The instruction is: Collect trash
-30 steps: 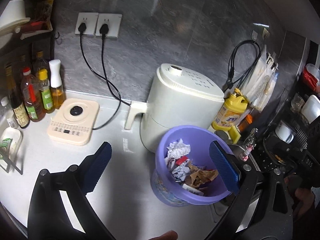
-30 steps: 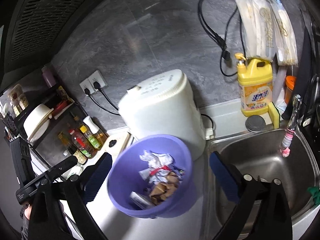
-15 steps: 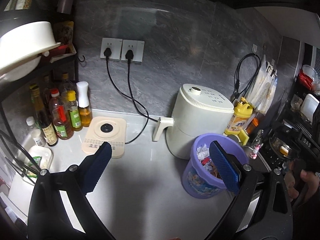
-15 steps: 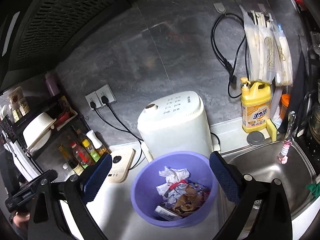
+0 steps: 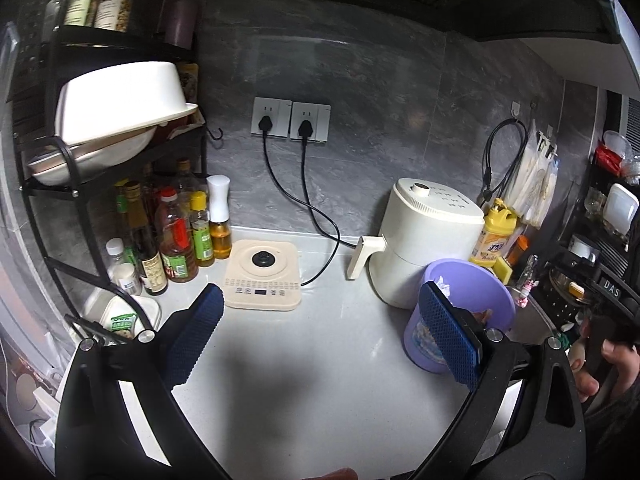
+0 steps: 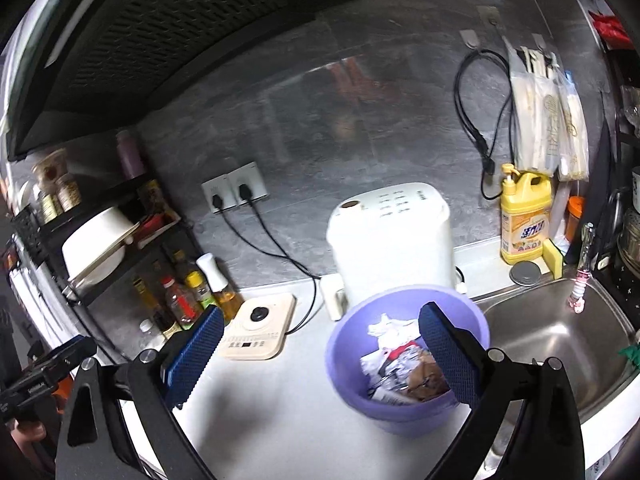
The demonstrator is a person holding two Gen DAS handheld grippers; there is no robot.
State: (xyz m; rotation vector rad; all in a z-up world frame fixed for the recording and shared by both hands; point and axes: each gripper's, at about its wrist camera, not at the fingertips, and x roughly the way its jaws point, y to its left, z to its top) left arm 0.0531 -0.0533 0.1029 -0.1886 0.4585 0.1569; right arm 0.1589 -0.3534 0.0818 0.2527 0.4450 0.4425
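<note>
Right wrist view: the right gripper (image 6: 318,354) hangs above the counter (image 6: 280,400) with its blue pads wide apart and nothing between them. The purple bin (image 6: 404,412) of crumpled trash (image 6: 404,364) stands just under its right pad, beside the sink (image 6: 560,344) and in front of the white air fryer (image 6: 392,240). The left gripper (image 5: 320,340) is likewise spread and empty, the bin (image 5: 480,292) behind its right pad.

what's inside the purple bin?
The purple bin holds crumpled white paper, a brown paper scrap and something red among them. The right gripper finger covers part of the pile; the bin's bottom is hidden under the trash.
</note>
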